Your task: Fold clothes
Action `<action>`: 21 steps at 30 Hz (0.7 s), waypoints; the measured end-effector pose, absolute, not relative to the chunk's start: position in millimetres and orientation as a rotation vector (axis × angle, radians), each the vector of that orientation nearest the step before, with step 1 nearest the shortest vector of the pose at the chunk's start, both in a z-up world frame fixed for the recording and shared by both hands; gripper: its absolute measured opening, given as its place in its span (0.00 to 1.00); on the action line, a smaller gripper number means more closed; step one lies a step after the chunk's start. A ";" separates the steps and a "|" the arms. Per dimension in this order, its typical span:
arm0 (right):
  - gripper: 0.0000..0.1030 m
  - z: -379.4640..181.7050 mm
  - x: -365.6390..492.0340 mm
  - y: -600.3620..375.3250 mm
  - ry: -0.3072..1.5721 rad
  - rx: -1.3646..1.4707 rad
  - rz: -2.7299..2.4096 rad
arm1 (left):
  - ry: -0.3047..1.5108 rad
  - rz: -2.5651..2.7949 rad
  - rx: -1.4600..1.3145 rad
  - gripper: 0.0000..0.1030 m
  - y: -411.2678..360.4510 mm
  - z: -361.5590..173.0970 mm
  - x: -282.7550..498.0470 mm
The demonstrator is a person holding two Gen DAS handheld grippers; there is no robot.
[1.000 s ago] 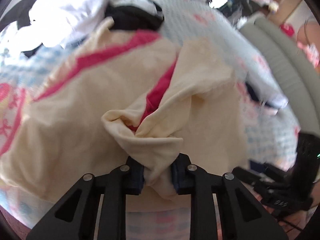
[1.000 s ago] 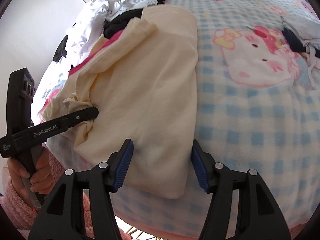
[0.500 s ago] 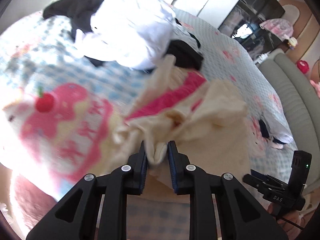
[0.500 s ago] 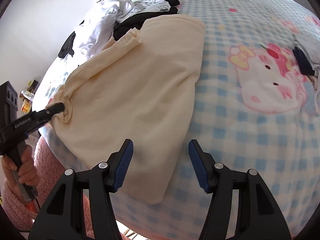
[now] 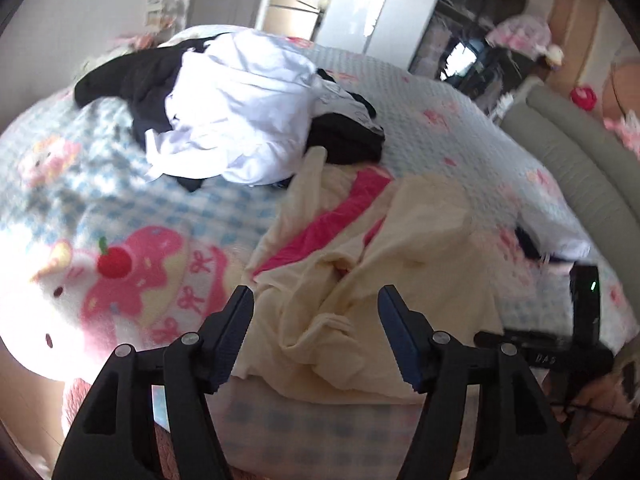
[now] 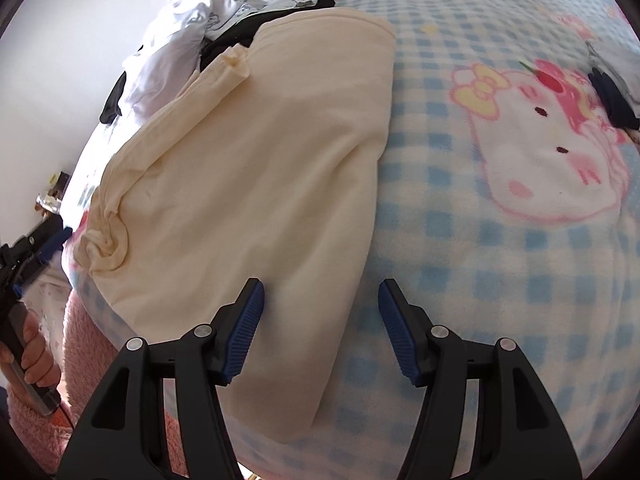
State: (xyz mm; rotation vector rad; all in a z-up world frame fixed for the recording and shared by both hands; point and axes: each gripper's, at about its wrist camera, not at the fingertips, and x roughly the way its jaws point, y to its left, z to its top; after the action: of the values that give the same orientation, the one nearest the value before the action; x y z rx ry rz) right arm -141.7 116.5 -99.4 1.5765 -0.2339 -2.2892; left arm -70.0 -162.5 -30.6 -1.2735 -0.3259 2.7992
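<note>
1. While nothing's gripped, the left gripper [image 5: 316, 332] is held wide open over the crumpled cream shirt [image 6: 256, 184] on the bed [image 6: 500, 272].
2. Right gripper [image 6: 321, 320] is spread open too, empty, at the shirt's edge.

The left gripper [image 5: 316, 328] has its two fingers spread wide apart, with nothing pinched between them. The right gripper [image 6: 320, 320] is spread wide too, and its fingers hold nothing. A hand [image 6: 34, 354] in a fuzzy pink sleeve [image 6: 36, 424] grips the left gripper's handle.
</note>
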 end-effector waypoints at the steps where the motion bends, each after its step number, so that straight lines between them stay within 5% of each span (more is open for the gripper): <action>1: 0.61 -100.0 -140.2 115.6 -0.236 1.578 -2.287 | -0.256 2.781 -1.309 0.65 -152.1 -36.1 -74.1; 6: 0.63 -102.9 -134.9 109.3 -0.233 1.587 -2.282 | 0.151 2.785 -1.595 0.61 -125.0 -78.0 -90.9; 10: 0.63 -98.5 -130.9 105.2 -0.179 1.585 -2.292 | -0.016 2.807 -1.638 0.48 -155.8 -73.6 -87.9; 15: 0.63 -86.5 -130.5 114.5 -0.129 1.570 -2.361 | -0.039 2.865 -1.635 0.48 -171.9 -58.3 -77.4; 18: 0.63 -85.0 -136.8 119.0 -0.146 1.566 -2.383 | -0.248 2.791 -1.582 0.46 -193.0 -54.4 -75.7; 21: 0.63 -91.7 -141.3 119.4 -0.211 1.563 -2.330 | -0.444 2.706 -1.523 0.59 -214.1 -50.6 -74.1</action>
State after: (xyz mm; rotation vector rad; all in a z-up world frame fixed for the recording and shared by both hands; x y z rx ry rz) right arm -141.3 119.4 -91.7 1.5628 -0.2112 -2.3297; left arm -74.1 -214.1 -50.6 -1.5230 -0.4443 2.7063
